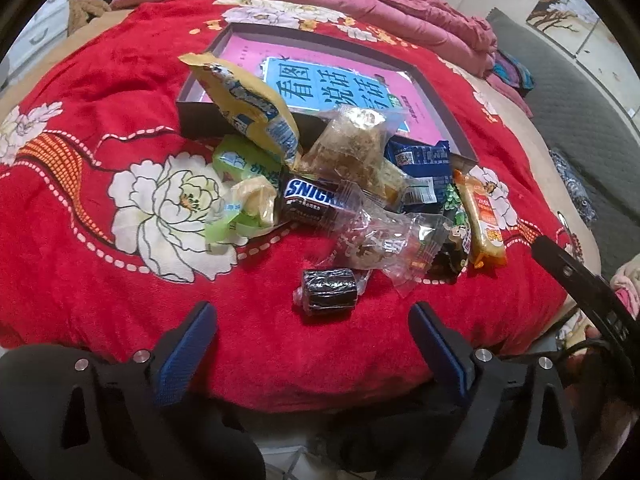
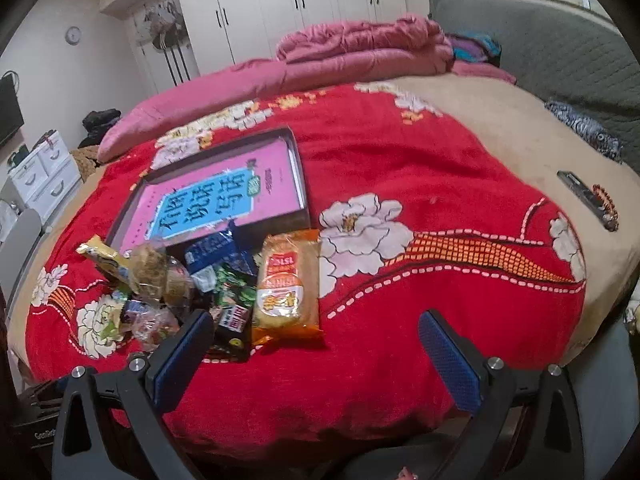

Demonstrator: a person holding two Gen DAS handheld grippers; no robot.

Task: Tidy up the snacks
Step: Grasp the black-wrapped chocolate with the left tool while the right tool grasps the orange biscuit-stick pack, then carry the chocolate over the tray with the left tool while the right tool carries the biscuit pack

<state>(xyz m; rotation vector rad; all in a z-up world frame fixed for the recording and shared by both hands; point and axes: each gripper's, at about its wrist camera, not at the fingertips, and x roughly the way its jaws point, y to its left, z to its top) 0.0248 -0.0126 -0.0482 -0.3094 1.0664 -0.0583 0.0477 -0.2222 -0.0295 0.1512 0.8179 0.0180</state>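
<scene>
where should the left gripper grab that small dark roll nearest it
Take the small dark roll across its short rounded middle, coming straight in from the near side. It lies on its side, apart from the snack pile, directly ahead of the open left gripper, with bare red blanket around it for the fingers.

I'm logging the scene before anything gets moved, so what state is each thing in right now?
Left claw: open, empty, above the blanket.
Right claw: open, empty.
Box: open, no lid, a pink book lying flat inside, no snacks fully in it.
Yellow packet: leaning on the box edge.
Snickers bar: sealed, in the pile.
Dark roll: wrapped, apart from the pile.
Orange packet: sealed, lying flat.
</scene>
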